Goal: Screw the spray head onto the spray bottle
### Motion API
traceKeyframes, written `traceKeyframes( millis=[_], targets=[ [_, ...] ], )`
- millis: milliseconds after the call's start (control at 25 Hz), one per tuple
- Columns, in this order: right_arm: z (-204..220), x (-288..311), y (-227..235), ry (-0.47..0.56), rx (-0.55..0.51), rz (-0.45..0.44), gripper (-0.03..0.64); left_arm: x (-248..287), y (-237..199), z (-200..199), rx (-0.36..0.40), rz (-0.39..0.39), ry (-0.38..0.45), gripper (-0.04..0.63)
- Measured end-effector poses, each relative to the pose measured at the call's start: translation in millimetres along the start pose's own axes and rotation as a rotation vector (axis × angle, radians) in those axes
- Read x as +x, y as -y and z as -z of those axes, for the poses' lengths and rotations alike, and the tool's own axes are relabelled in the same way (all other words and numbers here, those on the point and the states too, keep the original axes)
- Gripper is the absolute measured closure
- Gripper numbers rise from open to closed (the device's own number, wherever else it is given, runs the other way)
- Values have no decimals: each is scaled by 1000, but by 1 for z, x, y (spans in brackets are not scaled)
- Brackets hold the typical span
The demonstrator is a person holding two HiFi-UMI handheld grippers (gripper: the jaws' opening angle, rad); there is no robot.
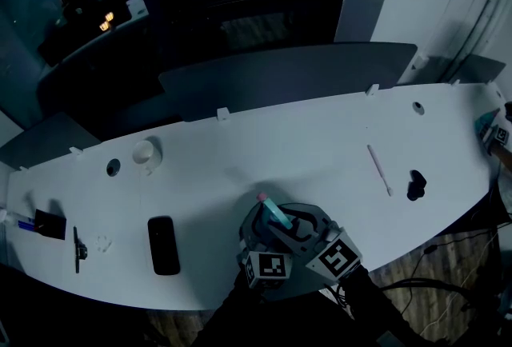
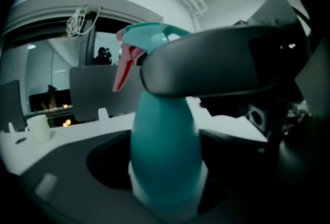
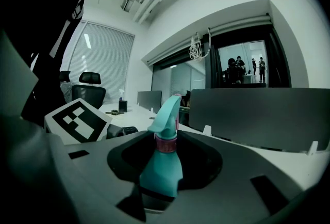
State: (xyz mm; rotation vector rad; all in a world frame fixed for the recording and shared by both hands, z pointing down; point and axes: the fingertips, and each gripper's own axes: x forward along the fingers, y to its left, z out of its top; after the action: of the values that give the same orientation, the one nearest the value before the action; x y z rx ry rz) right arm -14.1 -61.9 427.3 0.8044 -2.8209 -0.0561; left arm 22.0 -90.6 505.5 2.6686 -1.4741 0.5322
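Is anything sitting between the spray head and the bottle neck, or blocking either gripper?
Nothing visible. The spray head already sits on the spray bottle, with its pink collar at the neck. The left gripper holds the bottle body, and the right gripper grips at the collar.

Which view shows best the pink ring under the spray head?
The right gripper view: the pink ring sits plainly between spray head and bottle. In the left gripper view a dark bar hides it. The head view shows only the spray head's top, too small for the ring.
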Motion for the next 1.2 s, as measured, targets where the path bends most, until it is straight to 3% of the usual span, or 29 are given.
traceKeyframes(
  millis=[400,520,760,1200],
  targets=[
    [2,4,-9,-26,-7,-23,477,-8,4,-3,-9,111,22,187],
    [-1,4,-8,-16,-3,-17,412,-10,3,-8,10,118,47,163],
    [-5,-2,-6,4,8,0,380,-14,-8,-6,4,92,45,135],
    [-4,-36,5,17,24,57,380,-55,-16,-1,35,123,34,129]
  ],
)
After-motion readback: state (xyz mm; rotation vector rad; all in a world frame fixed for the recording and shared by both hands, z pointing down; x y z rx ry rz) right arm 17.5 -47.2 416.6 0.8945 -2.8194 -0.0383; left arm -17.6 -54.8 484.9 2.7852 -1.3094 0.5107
